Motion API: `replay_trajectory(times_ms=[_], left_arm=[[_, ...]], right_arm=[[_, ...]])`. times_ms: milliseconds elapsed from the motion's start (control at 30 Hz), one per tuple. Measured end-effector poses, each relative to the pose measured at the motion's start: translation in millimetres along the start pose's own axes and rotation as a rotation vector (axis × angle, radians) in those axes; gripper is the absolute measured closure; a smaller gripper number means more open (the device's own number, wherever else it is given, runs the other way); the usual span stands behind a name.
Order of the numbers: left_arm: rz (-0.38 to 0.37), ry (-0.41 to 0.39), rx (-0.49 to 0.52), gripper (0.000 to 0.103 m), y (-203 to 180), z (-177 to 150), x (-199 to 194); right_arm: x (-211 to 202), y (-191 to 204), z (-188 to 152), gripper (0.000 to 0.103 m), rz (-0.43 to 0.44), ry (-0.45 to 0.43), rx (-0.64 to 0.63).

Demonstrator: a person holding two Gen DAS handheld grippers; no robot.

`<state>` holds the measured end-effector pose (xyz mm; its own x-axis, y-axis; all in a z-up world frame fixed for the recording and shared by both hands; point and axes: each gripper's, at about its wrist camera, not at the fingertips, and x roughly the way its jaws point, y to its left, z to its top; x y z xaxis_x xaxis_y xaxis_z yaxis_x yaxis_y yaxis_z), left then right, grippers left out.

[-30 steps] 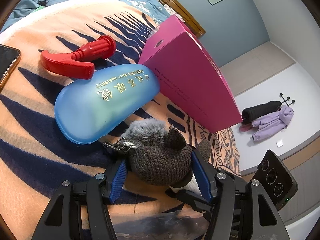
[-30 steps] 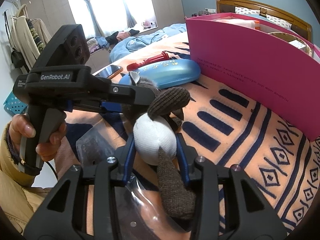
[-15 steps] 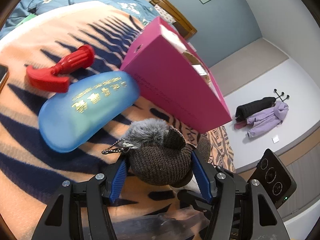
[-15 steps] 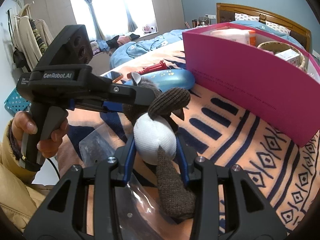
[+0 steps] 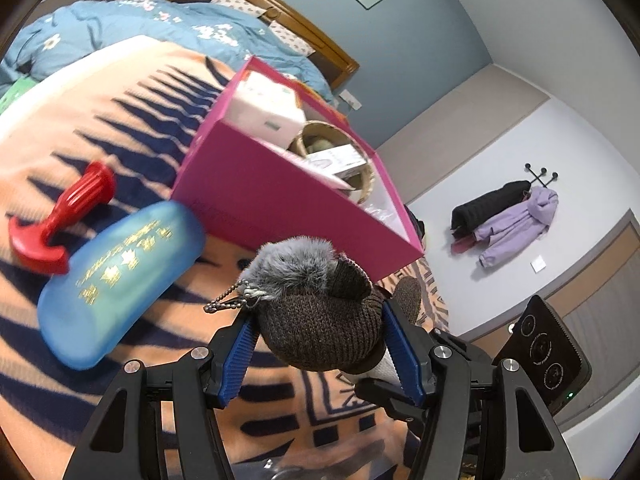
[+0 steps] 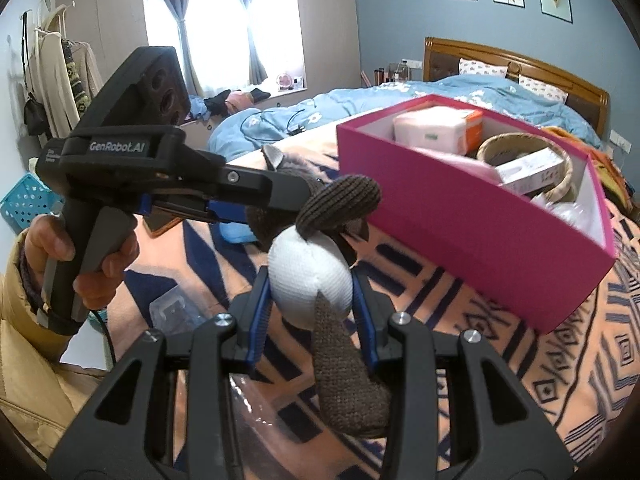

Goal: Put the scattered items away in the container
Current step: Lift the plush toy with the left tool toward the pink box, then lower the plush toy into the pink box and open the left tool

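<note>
Two grippers, left gripper (image 5: 318, 350) and right gripper (image 6: 312, 300), pinch one knitted plush keychain (image 5: 320, 320); ahead sit one pink box (image 5: 288, 196), one blue glasses case (image 5: 116, 284), one red handle (image 5: 60, 220).

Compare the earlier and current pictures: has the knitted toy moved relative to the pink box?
Yes. The knitted toy, held by both tongs, has risen: the pink box interior now shows.

A home bedroom: a wooden headboard (image 6: 516, 65) and blue duvet (image 6: 360, 112) on the bed, curtained windows (image 6: 224, 20) at far left, coats (image 5: 508, 220) on a wall rack.
</note>
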<state>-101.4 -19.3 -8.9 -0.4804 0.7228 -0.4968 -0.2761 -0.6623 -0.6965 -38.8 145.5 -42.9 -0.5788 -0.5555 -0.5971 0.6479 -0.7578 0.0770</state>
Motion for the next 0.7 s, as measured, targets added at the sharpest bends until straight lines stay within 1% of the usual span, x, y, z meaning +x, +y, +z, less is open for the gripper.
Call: replay_trajectory(times_ms=[300,533,700], left_arm=[[-0.015,-0.031,0.075,0.040,-34,26,6],[-0.032,-0.051,0.105,0.040,-48,46,9],[-0.025,-0.072,0.126,0.040,-59,60,12]], right_arm=[[-19,-17,22,0.063,-0.039,-0.054,-0.036],[-27,-29,41,0.063,-0.058,-0.086,-0.057],[-30,-39,53,0.063,-0.064,-0.105,-0.066]])
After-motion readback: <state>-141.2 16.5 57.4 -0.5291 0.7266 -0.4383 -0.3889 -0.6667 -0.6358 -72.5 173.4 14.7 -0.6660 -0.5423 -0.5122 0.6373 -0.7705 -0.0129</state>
